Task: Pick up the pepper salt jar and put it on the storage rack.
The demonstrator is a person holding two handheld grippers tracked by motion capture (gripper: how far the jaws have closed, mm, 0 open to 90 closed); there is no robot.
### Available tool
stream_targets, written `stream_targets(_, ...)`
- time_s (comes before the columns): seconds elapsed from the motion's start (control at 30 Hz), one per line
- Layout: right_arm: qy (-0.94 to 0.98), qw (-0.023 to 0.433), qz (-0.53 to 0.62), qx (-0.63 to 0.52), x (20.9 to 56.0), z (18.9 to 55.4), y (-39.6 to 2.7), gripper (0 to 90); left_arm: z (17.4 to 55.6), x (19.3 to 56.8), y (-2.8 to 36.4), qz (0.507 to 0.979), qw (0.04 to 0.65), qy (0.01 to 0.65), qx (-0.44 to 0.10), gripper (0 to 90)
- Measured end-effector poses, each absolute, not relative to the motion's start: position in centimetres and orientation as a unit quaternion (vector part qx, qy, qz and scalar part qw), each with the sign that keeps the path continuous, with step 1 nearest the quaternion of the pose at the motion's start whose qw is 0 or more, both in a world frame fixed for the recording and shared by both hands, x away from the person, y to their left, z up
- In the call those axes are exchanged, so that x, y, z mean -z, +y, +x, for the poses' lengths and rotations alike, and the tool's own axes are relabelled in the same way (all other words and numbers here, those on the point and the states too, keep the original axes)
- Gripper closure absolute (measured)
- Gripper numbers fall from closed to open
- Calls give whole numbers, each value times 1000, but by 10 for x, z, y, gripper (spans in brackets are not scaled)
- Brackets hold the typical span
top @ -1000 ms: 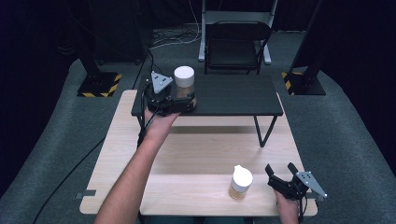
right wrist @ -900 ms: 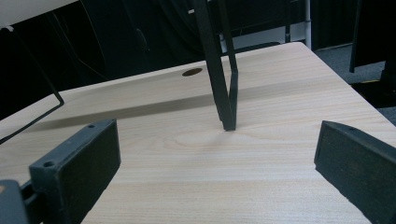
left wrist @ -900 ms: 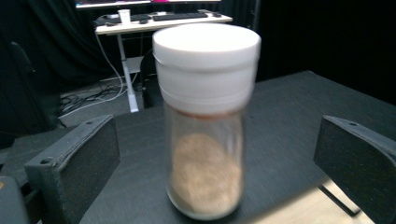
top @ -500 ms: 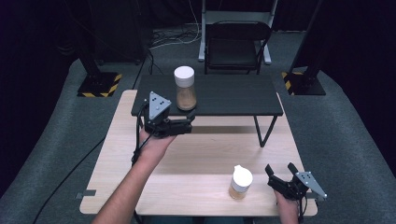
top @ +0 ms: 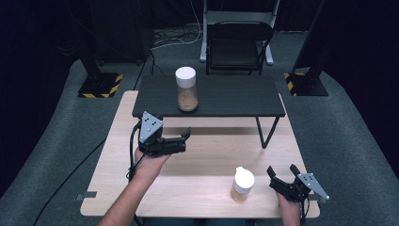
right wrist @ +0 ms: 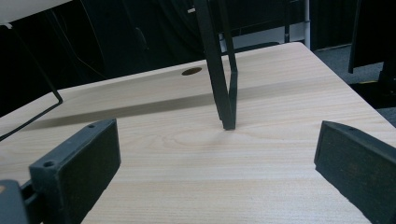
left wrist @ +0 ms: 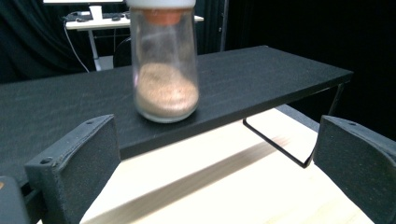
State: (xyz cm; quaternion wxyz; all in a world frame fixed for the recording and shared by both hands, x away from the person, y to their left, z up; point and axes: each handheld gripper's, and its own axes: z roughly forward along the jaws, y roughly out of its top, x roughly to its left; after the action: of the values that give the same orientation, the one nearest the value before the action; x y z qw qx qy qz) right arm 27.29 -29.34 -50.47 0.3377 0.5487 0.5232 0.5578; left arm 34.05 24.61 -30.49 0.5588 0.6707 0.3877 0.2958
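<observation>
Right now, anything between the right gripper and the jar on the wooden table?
Nothing visible. The right gripper, jaws open, sits just right of the jar on the wooden table, bare wood between them.

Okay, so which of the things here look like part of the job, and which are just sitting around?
Likely part of the job:
- jar on the shelf, holding brown powder
- black shelf
- second jar on the wooden table, beside the right tool
- left tool, open, facing the shelf jar

Just lying about:
- black chair behind the table
- striped floor bases
</observation>
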Motion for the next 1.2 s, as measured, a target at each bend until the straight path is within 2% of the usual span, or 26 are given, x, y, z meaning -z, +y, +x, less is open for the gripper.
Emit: stream_targets(1.2, 524, 339, 549, -556, 504, 273, -293, 0, 314, 430, 278, 661, 533, 445, -285, 1)
